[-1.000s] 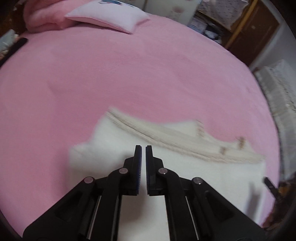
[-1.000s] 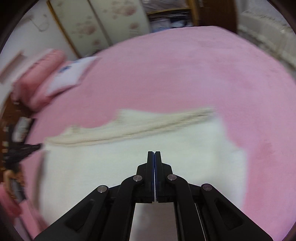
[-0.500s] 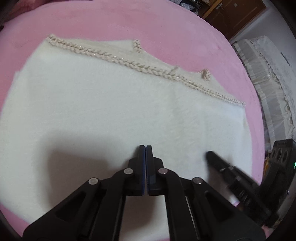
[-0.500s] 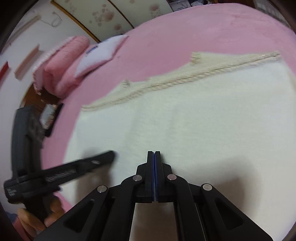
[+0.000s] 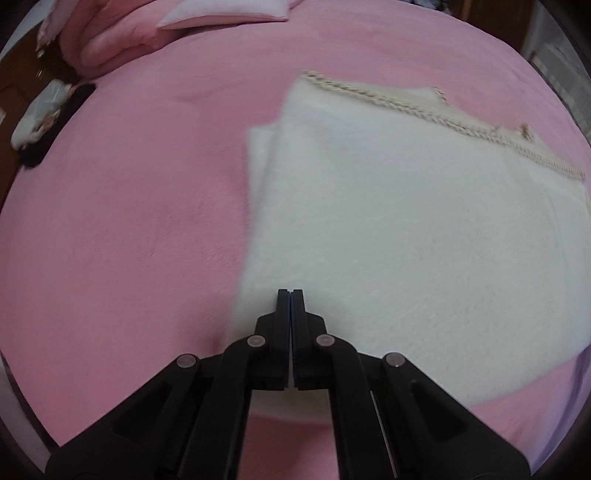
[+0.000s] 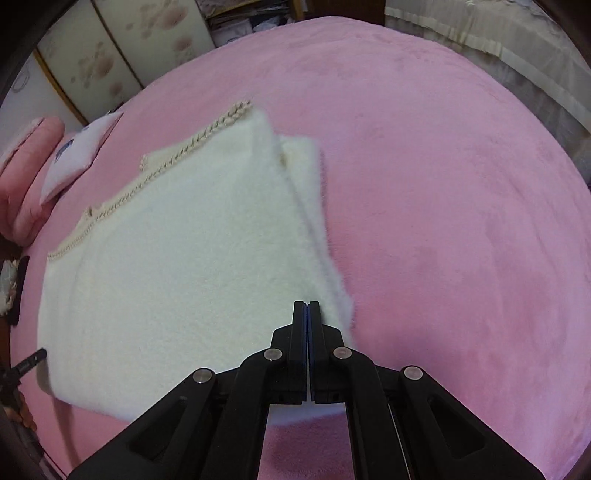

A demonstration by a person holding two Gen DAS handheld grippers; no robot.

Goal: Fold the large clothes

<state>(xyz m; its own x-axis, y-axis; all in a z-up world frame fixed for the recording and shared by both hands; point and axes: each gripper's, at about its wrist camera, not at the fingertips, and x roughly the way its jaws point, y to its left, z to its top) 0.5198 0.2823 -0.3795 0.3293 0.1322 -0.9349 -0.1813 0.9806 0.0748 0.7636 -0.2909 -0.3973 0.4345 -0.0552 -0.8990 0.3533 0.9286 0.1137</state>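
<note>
A fluffy white garment (image 5: 406, 229) with a braided cream trim (image 5: 388, 98) along its far edge lies folded flat on the pink bed (image 5: 129, 203). It also shows in the right wrist view (image 6: 177, 258). My left gripper (image 5: 291, 295) is shut and empty, over the garment's near left corner. My right gripper (image 6: 306, 306) is shut and empty, over the garment's near right edge. A lower layer of the garment (image 6: 306, 173) sticks out past the top layer on the right side.
A white pillow (image 5: 225, 14) and a rolled pink blanket (image 5: 107, 40) lie at the head of the bed. The tip of the left gripper (image 6: 27, 365) shows at the left edge of the right wrist view. Wardrobe doors (image 6: 122, 48) stand behind the bed.
Both grippers have moved apart, from over the garment's middle to its near corners. The left one went left, the right one went right. Both stayed shut.
</note>
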